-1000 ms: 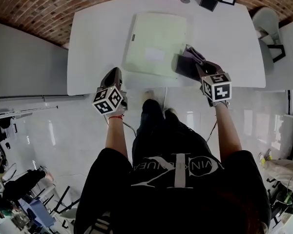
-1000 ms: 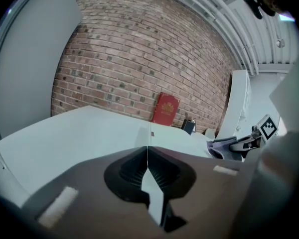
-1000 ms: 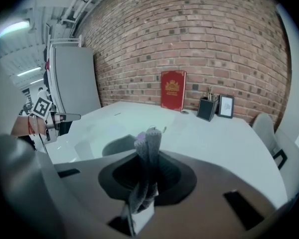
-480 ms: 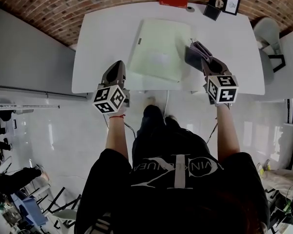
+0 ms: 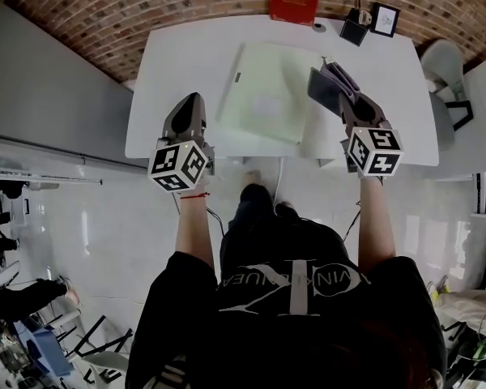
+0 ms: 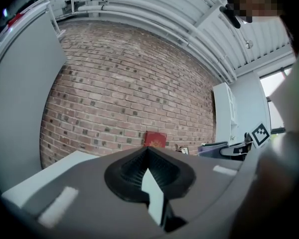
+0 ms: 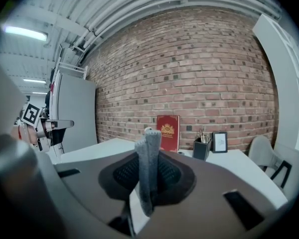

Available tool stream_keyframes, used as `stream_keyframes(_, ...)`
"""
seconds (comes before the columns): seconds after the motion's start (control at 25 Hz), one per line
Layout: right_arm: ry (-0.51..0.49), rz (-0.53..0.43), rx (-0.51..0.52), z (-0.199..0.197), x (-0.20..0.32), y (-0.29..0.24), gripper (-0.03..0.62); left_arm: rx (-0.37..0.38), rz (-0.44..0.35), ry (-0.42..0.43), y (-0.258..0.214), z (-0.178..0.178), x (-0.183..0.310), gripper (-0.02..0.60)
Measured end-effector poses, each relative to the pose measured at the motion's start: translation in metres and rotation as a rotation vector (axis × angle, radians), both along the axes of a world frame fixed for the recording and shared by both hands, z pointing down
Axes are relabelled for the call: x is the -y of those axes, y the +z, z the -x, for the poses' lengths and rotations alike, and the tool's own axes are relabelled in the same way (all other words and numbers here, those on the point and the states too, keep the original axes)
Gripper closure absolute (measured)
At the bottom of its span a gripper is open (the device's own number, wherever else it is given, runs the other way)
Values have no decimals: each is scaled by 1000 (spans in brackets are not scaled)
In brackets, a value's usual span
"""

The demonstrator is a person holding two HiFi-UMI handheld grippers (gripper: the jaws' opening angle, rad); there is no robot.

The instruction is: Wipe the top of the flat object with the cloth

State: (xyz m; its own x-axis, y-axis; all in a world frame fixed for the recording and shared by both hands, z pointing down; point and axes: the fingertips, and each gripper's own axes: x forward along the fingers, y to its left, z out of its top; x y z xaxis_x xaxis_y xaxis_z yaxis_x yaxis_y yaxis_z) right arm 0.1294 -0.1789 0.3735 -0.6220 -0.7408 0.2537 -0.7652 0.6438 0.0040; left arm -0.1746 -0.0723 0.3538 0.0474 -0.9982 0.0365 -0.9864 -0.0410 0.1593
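Grey cloth, clamped by fingers of right gripper, to be laid flat across pale-green flat panel; left gripper closed, empty.

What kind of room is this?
Probably an office or workroom: a white desk against a brick wall, with a pen holder and a small picture frame on it, and a chair beside it.

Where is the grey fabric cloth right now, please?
In the head view the grey fabric cloth is pinched in the right gripper, beside the right edge of the pale green flat object.
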Motion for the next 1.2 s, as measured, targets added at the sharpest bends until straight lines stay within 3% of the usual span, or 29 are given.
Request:
stream_keyframes(0.44, 20, -99, 74, -8, 0, -50, 536, 65, -46, -41, -32, 14, -14, 571)
stream_keyframes(1.2, 8, -175, 97, -10, -1, -72, 536, 47, -76, -50, -41, 11, -10, 571)
